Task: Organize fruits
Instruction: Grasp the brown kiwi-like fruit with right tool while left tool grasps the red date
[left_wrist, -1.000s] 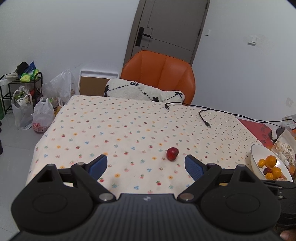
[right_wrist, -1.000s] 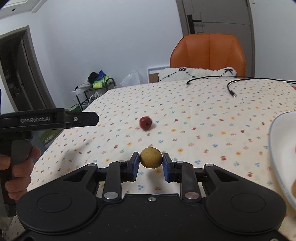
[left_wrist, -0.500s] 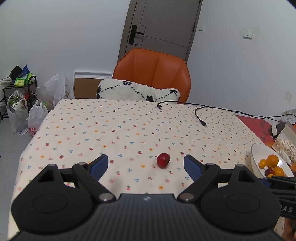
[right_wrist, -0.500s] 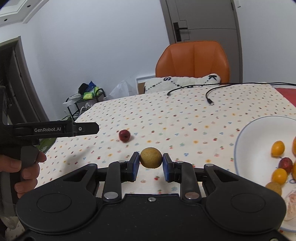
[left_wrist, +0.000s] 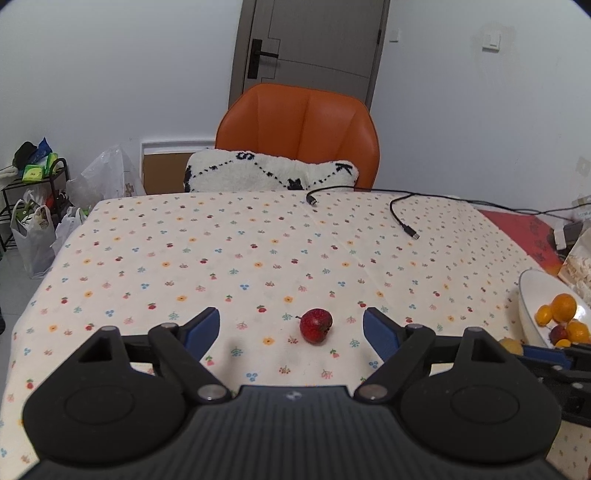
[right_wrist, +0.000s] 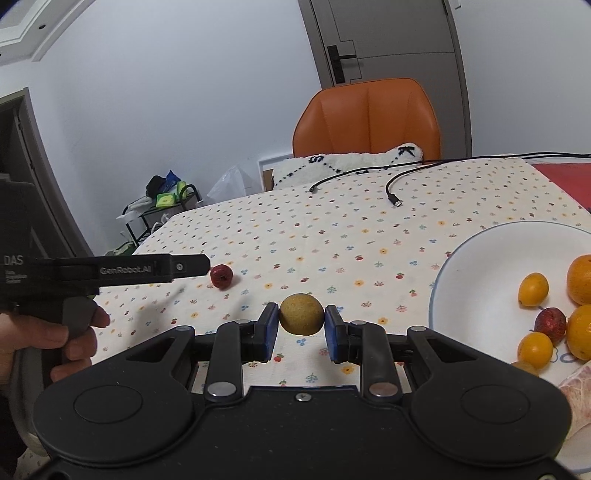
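Right wrist view: the right gripper (right_wrist: 301, 326) has its fingers (right_wrist: 268, 325) closed on a round yellow-brown fruit (right_wrist: 301, 314), blue pads pressing both sides, fruit lifted clear above the surface (right_wrist: 332, 229). The surface wears a cream cloth with small flower and fruit prints. Just right of the gripper, at the surface's right edge, sits a white bowl (right_wrist: 465, 280) with a blue rim. Inside it: oranges (right_wrist: 580, 278), small yellow-orange fruits (right_wrist: 533, 289) and one dark red fruit (right_wrist: 551, 320). The held fruit is outside the bowl, near its left rim.

Left of that, a hand (right_wrist: 55, 336) grips the handle of the left gripper (left_wrist: 291, 326), seen side-on here. A small red fruit (right_wrist: 221, 276) lies on the cloth right at its tip.

Left wrist view: the left gripper's fingers (left_wrist: 201, 330) are spread wide, holding nothing. The red fruit (left_wrist: 316, 325) rests on the cloth between them, slightly nearer the right-hand finger, touching neither. It lies toward the near edge of the surface, about mid-width. The bowl (left_wrist: 532, 291) shows at the right edge, well apart from the red fruit.

Two black cables (left_wrist: 400, 218) trail across the far right part of the surface. Behind the far edge stands an orange chair (left_wrist: 299, 125) with a white fuzzy cushion (left_wrist: 269, 175) on it.
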